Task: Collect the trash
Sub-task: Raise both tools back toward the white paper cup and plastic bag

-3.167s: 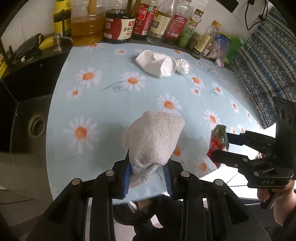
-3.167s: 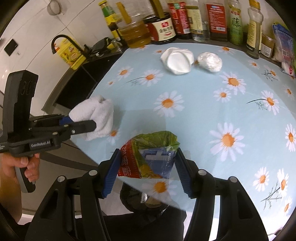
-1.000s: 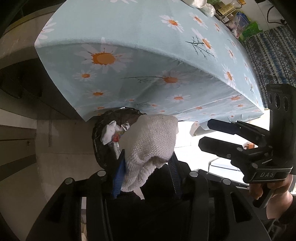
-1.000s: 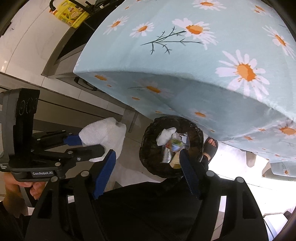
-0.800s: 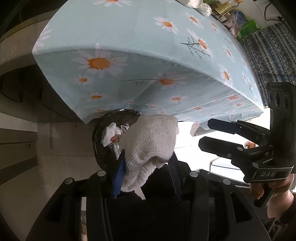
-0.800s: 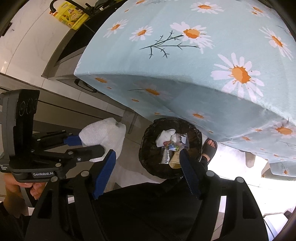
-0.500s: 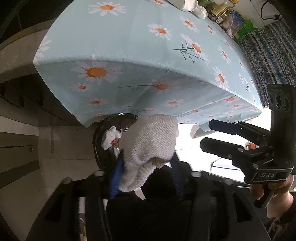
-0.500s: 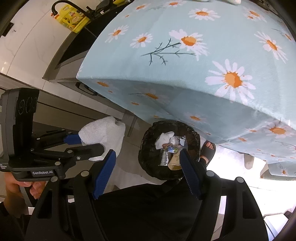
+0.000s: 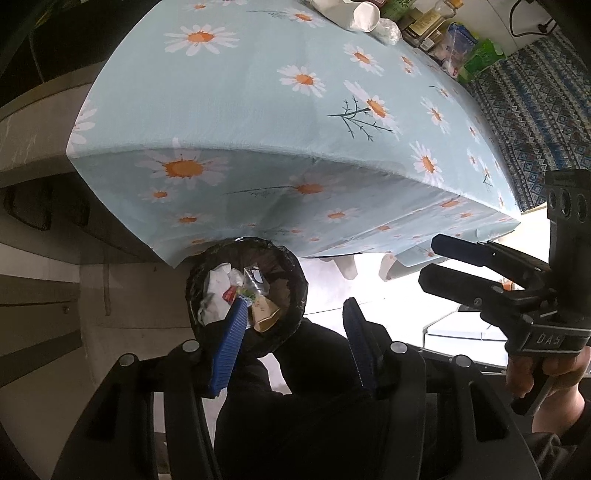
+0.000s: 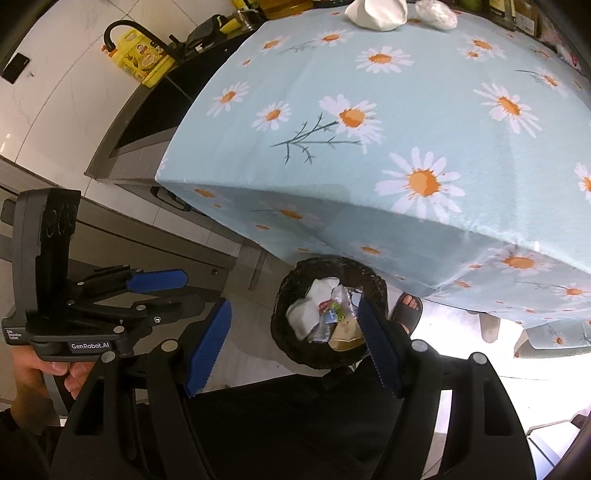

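Observation:
A black-lined trash bin (image 9: 295,291) stands on the floor below the table's front edge; it also shows in the right wrist view (image 10: 376,284). It holds white cloth or paper (image 10: 308,312), a crumpled snack wrapper (image 10: 334,308) and a brown carton (image 9: 264,317). My left gripper (image 9: 293,332) is open and empty just above the bin. My right gripper (image 10: 291,339) is open and empty over the bin's near side. A white crushed cup (image 10: 376,13) and a foil ball (image 10: 436,13) lie at the table's far end.
The table wears a light blue daisy cloth (image 9: 258,92) that hangs over its front edge. Bottles and packets (image 9: 436,33) line the far side. A dark counter with a yellow jug (image 10: 142,61) is at the left. A sandalled foot (image 10: 406,312) stands beside the bin.
My left gripper has opened and let go of the white cloth, which is no longer between its fingers. Both grippers sit a little higher over the bin. The right gripper stays open.

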{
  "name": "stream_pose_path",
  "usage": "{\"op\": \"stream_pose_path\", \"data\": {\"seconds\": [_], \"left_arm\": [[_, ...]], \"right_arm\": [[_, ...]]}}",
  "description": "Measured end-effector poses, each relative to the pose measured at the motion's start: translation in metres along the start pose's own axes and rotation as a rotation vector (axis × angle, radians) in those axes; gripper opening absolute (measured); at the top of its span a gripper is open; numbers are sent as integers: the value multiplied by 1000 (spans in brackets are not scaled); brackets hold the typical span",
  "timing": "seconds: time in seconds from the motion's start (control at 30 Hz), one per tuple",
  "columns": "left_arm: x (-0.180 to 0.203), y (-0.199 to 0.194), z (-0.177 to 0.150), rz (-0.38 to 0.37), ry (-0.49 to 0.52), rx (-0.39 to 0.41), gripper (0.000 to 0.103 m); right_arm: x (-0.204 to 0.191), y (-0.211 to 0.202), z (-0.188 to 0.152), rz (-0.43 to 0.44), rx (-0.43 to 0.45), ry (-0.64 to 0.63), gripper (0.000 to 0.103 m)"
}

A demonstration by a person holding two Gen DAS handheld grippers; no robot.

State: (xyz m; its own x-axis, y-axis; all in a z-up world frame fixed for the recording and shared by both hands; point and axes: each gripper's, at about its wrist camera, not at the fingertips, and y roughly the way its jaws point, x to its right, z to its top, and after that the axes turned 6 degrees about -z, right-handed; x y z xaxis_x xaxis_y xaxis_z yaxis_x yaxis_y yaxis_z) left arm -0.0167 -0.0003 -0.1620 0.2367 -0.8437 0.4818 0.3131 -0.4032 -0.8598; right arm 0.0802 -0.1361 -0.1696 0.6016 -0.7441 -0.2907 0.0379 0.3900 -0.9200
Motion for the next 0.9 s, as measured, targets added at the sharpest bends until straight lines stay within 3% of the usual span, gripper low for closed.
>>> {"op": "stream_pose_path", "data": {"seconds": [0.37, 0.43, 0.77, 0.9], "left_arm": [[18, -21, 21, -2, 67, 28, 52], [25, -29, 31, 0, 85, 49, 57], [54, -46, 82, -4, 114, 140, 60], [63, -45, 103, 10, 104, 157, 60]], "right_arm": [[9, -27, 15, -20, 79, 24, 71], [12, -32, 21, -24, 94, 23, 71], [44, -55, 78, -57, 157, -16, 71], [64, -59, 105, -66, 172, -34, 76]]}}
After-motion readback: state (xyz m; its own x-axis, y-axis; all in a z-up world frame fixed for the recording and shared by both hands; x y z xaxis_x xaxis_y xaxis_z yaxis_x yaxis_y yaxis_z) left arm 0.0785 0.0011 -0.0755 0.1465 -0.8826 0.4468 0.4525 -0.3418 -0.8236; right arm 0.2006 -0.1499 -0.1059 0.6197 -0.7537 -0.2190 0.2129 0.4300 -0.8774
